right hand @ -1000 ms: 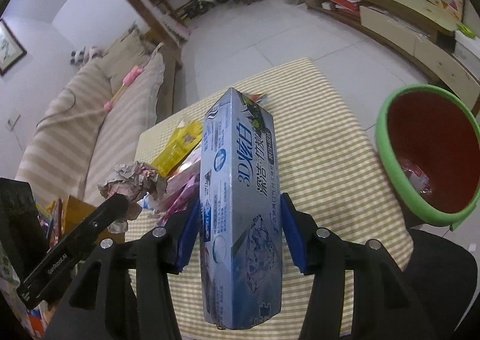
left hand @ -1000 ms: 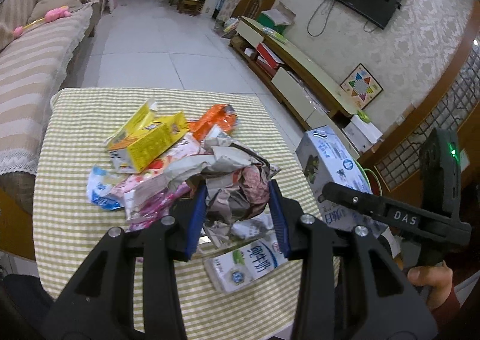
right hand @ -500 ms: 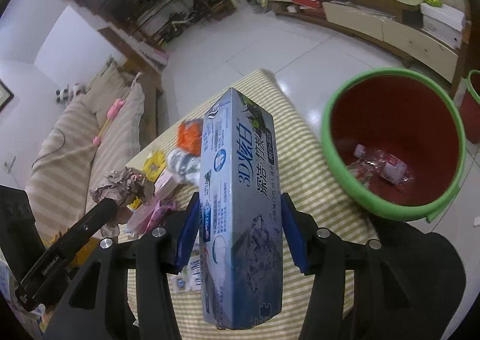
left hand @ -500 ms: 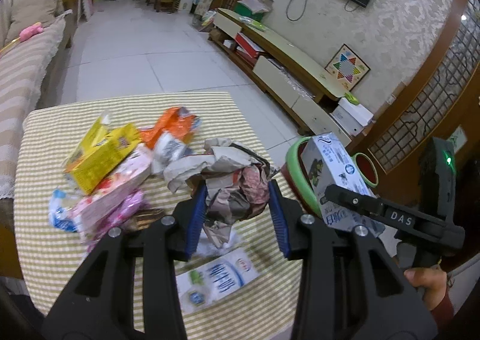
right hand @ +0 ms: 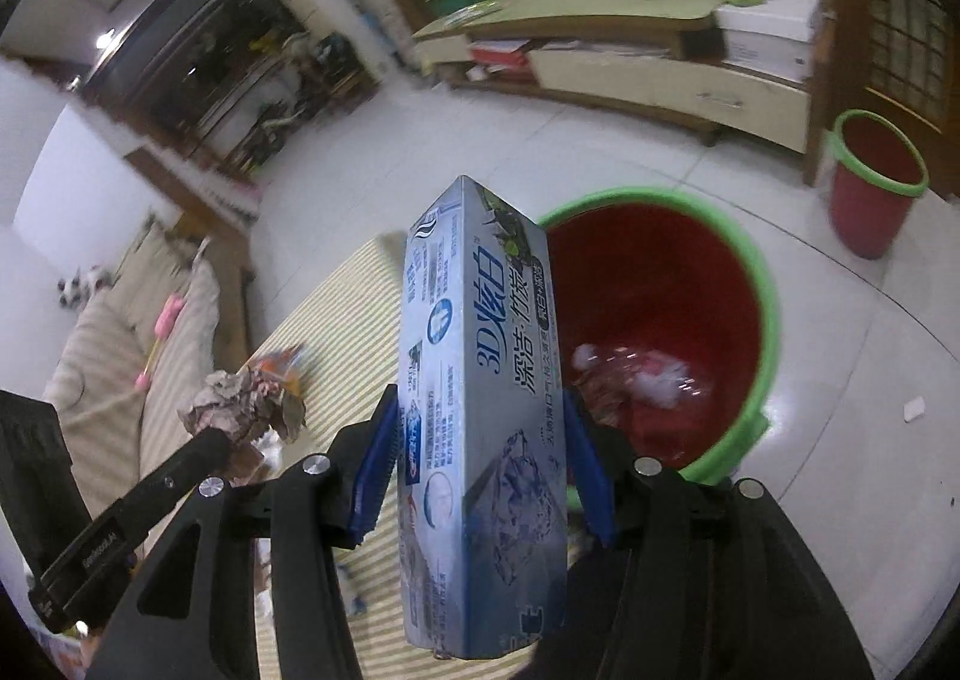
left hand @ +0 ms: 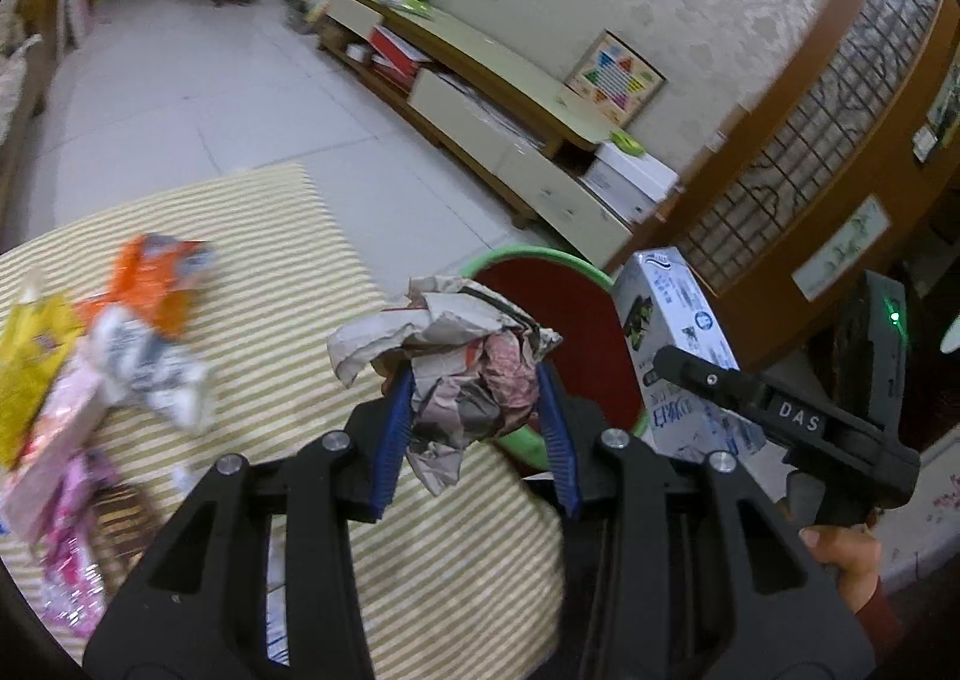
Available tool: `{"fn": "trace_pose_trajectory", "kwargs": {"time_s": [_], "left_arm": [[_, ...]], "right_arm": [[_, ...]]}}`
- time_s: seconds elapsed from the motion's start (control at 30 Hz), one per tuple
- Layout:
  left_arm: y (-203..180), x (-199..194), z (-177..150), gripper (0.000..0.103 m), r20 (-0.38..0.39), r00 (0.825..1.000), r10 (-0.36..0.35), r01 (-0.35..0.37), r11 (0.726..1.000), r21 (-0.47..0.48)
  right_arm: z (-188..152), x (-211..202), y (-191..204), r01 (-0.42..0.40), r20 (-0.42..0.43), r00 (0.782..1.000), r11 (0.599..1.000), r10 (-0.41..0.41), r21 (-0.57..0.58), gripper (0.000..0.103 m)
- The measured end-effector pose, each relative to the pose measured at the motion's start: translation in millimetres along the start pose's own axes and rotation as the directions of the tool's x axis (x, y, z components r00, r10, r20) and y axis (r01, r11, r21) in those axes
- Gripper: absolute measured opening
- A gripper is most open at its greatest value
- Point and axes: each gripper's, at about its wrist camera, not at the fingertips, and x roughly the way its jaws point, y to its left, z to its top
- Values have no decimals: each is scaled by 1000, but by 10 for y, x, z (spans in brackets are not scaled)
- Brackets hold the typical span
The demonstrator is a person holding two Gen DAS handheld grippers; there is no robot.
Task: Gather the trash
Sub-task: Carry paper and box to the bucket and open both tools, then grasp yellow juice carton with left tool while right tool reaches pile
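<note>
The left gripper (left hand: 474, 428) pinches a crumpled paper wad (left hand: 456, 362) above the table's (left hand: 288, 272) right edge, beside the red bin with the green rim (right hand: 744, 284). The right gripper (right hand: 480, 464) clamps a grey toothpaste box (right hand: 480, 380) upright at the bin's near rim. In the bin lie a few clear and white wrappers (right hand: 636, 380). A smaller red bin (right hand: 870, 188) stands by the cabinet; its contents are hidden.
</note>
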Motion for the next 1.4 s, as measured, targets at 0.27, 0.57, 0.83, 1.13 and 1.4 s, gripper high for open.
{"fn": "trace_pose_trajectory", "kwargs": {"time_s": [0.27, 0.57, 0.83, 1.13, 1.4], "left_arm": [[-431, 606, 216, 42, -62, 997, -56, 60, 995, 79], [-501, 668, 264, 71, -39, 998, -51, 54, 995, 80], [-154, 228, 42, 73, 3, 999, 44, -44, 998, 49], [672, -371, -509, 77, 6, 1000, -8, 10, 963, -271], [1064, -632, -997, 77, 39, 998, -59, 69, 929, -365]], "right_arm": [[241, 92, -460, 51, 20, 998, 996, -53, 73, 57], [336, 45, -655, 102, 45, 993, 989, -107, 107, 70], [175, 116, -422, 82, 4, 997, 994, -83, 75, 72], [-96, 359, 51, 63, -84, 994, 998, -64, -17, 72], [-212, 470, 423, 54, -117, 991, 994, -66, -99, 72]]}}
